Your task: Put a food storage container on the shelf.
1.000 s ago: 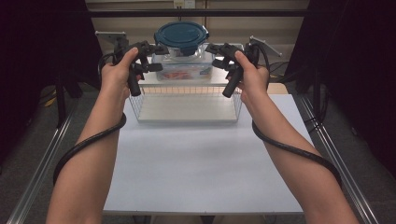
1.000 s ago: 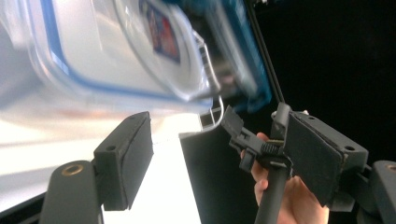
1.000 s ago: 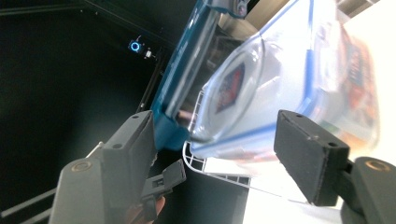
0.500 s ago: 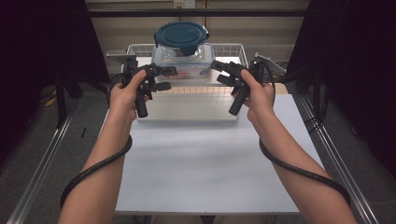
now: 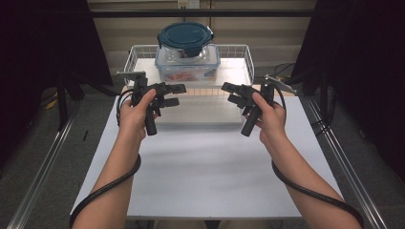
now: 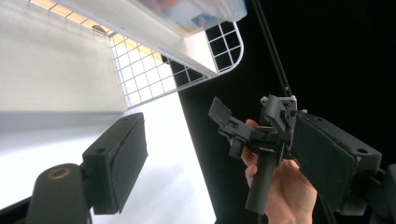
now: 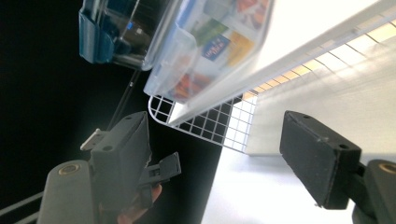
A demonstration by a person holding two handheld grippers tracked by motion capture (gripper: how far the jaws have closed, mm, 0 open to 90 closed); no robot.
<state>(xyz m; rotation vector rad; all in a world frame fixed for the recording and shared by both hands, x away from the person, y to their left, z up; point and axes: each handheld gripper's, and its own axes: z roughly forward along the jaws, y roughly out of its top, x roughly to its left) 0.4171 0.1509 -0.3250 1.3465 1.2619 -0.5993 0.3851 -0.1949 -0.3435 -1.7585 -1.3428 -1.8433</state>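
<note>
High view: both hands have drawn back and down from the wire basket point(image 5: 248, 57); left gripper point(image 5: 173, 94) and right gripper point(image 5: 230, 93), jaws just widened, hold nothing, so the stacked food containers point(image 5: 187, 64) look released.

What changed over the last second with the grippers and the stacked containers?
Both grippers, left gripper and right gripper, drew back from the containers toward the person and sank, their fingers just opening wider with nothing between them. The round container, the clear box and the wire basket stayed put.
</note>
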